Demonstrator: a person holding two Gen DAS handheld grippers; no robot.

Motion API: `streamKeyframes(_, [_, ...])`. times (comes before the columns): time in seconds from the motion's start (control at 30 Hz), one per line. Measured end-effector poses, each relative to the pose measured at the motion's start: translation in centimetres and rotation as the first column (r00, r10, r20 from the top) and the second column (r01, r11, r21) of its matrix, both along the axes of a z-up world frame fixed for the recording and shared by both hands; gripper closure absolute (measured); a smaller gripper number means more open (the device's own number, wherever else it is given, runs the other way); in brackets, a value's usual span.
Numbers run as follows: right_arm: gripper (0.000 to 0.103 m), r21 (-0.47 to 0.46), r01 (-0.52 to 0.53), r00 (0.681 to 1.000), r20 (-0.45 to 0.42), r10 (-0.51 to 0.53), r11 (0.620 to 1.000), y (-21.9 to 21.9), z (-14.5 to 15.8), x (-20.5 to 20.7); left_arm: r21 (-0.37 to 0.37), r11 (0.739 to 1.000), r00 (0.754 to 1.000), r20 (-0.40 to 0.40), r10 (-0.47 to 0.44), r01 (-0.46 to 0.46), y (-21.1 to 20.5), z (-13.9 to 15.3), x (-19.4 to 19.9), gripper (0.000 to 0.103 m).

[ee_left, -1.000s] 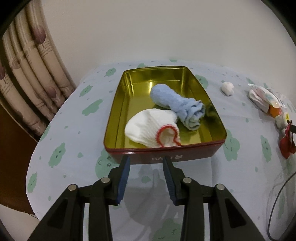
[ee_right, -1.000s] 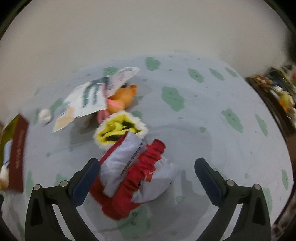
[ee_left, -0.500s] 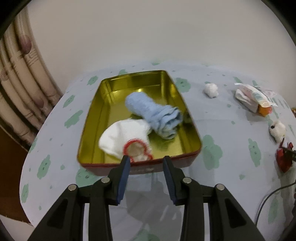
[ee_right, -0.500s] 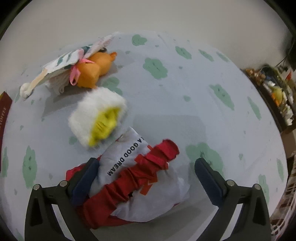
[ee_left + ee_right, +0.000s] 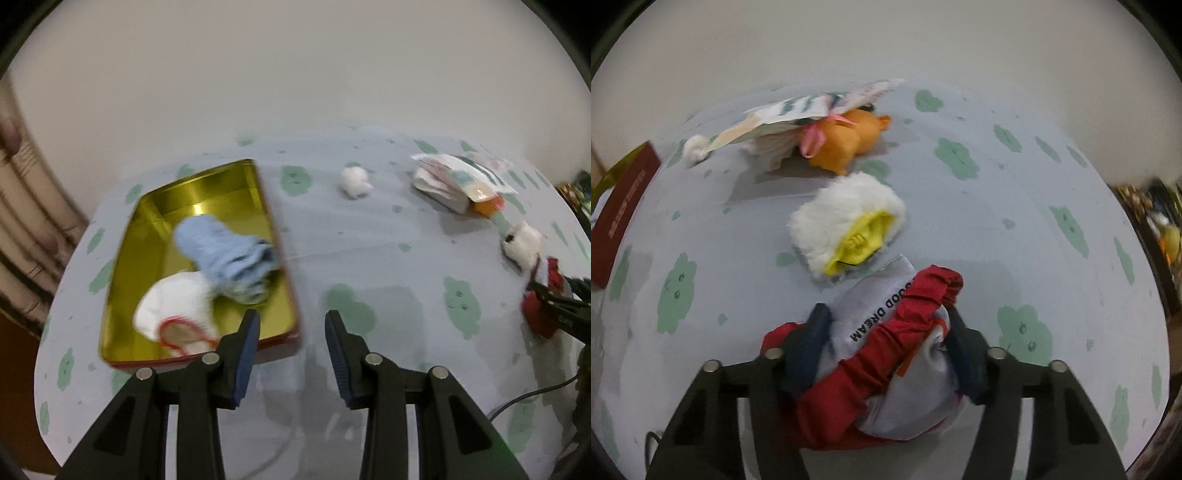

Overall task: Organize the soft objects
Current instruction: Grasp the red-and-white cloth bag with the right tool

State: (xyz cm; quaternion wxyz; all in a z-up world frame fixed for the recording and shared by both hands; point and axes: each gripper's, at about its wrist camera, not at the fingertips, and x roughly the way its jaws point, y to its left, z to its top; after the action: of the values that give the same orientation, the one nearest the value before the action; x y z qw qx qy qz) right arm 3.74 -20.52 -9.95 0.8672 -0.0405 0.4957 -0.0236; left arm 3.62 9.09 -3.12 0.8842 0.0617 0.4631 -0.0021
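My right gripper (image 5: 886,317) is shut on a grey and red cloth pouch (image 5: 886,332) printed "GOOD DREAM", which lies on the tablecloth. A white furry item with a yellow inside (image 5: 849,221) lies just beyond it. In the left wrist view my left gripper (image 5: 291,321) is open and empty, just right of the near corner of a gold tin with red sides (image 5: 192,184). The tin holds a rolled blue towel (image 5: 225,254) and a white sock with a red cuff (image 5: 173,310). The pouch (image 5: 539,306) and my right gripper (image 5: 554,295) show at the far right.
An orange plush with a pink ribbon (image 5: 846,140) lies under a packet of folded cloths (image 5: 798,110); the packet also shows in the left wrist view (image 5: 454,181). A small white ball (image 5: 354,181) lies behind. The table has a pale blue cloth (image 5: 369,258). Curtains (image 5: 26,206) hang left.
My right gripper has closed from wide open onto the grey and red pouch. My left gripper has swung to the right, so the tin now sits left of it.
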Motion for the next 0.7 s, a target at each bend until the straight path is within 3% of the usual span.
streamKeyframes(0.07, [0.071, -0.015, -0.022, 1.0, 0.012, 0.022, 1.0, 0.0, 0.3, 0.0, -0.003, 0.999, 0.999, -0.006, -0.048, 0.048, -1.8, -0.1, 0.2, 0.066])
streamKeyframes(0.17, [0.078, -0.014, -0.031, 0.999, 0.027, 0.031, 0.999, -1.0, 0.7, 0.2, -0.017, 0.992, 0.992, -0.022, -0.122, 0.122, -4.6, -0.1, 0.4, 0.066])
streamKeyframes(0.33, [0.079, -0.03, 0.053, 0.995, 0.082, -0.05, 0.998, -5.7, 1.5, 1.5, -0.121, 0.96, 0.963, -0.069, -0.261, 0.252, -8.8, -0.5, 1.2, 0.066])
streamKeyframes(0.53, [0.079, -0.07, 0.186, 0.976, 0.125, -0.176, 0.98, -12.4, 1.4, 3.4, -0.176, 0.895, 0.896, -0.104, -0.431, 0.41, -14.7, -1.0, 2.4, 0.066])
streamKeyframes(0.7, [0.077, -0.014, 0.228, 0.967, 0.123, -0.224, 0.974, -15.5, 0.1, 4.3, -0.203, 0.86, 0.863, -0.102, -0.495, 0.469, -18.5, -1.8, 3.4, 0.066])
